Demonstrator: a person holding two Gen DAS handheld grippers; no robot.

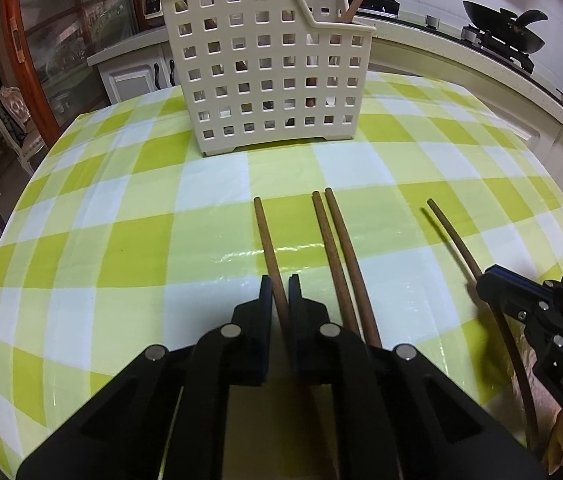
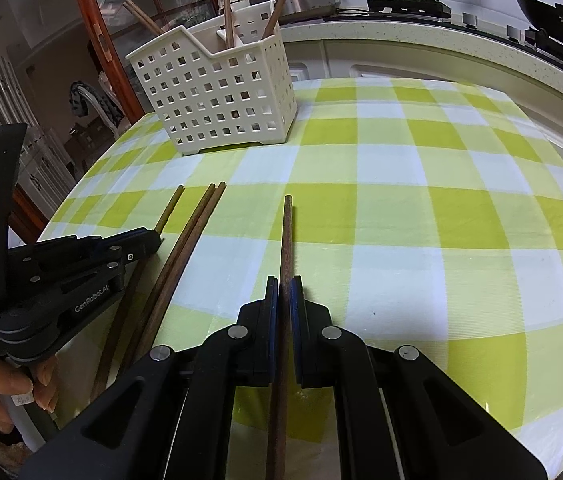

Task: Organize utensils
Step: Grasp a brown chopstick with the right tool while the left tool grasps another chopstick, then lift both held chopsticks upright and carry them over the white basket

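Observation:
Four brown chopsticks point toward a cream perforated basket [image 1: 265, 80] [image 2: 217, 96] at the far side of the checked tablecloth. My left gripper [image 1: 280, 282] [image 2: 155, 238] is shut on the leftmost chopstick [image 1: 265, 228] [image 2: 169, 208], which lies low over the cloth. My right gripper [image 2: 284, 280] [image 1: 483, 286] is shut on the rightmost chopstick [image 2: 287, 232] [image 1: 449, 232], whose tip hangs a little above the cloth and casts a separate shadow. Between them a pair of chopsticks [image 1: 337, 240] [image 2: 197, 224] lies side by side on the table. Several chopsticks [image 2: 227, 4] stand in the basket.
The green and white tablecloth [image 2: 401, 200] stretches wide to the right of the basket. Behind the table runs a counter [image 1: 461, 64] with a black wok [image 1: 505, 28] on a stove. A wooden glass cabinet [image 1: 53, 40] stands to the left. A hand [image 2: 1, 388] holds the left gripper.

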